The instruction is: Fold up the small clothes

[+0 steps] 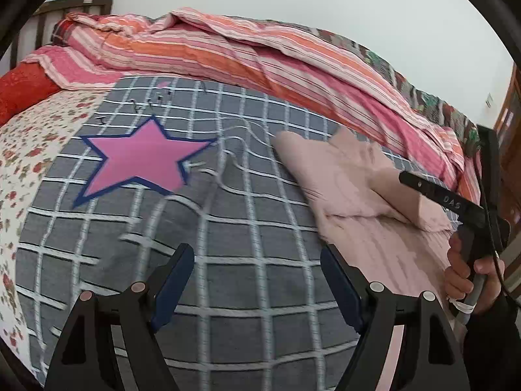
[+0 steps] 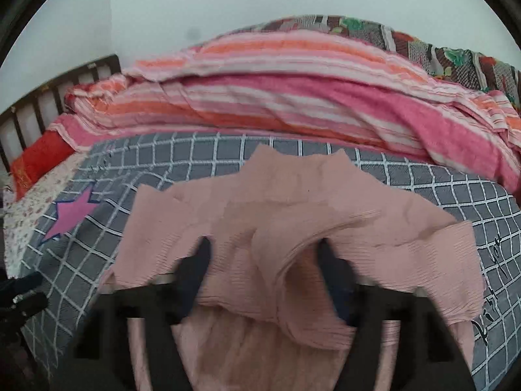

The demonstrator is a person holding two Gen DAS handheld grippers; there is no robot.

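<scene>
A small pale pink ribbed garment (image 2: 293, 215) lies on a grey checked bed cover (image 2: 439, 189). In the left wrist view the garment (image 1: 351, 192) lies to the right. My left gripper (image 1: 257, 254) is open and empty above the checked cover (image 1: 228, 260), left of the garment. My right gripper (image 2: 263, 247) is open, its fingers spread over a raised fold of the garment. In the left wrist view the right gripper (image 1: 423, 185) reaches over the garment from the right, held by a hand (image 1: 469, 273).
A pink star patch (image 1: 143, 159) is on the checked cover. A striped pink and orange quilt (image 2: 293, 97) is bunched along the far side. A red pillow (image 1: 22, 88) and a dark headboard (image 2: 49, 97) stand at the left. A floral sheet (image 1: 29, 150) lies at the left edge.
</scene>
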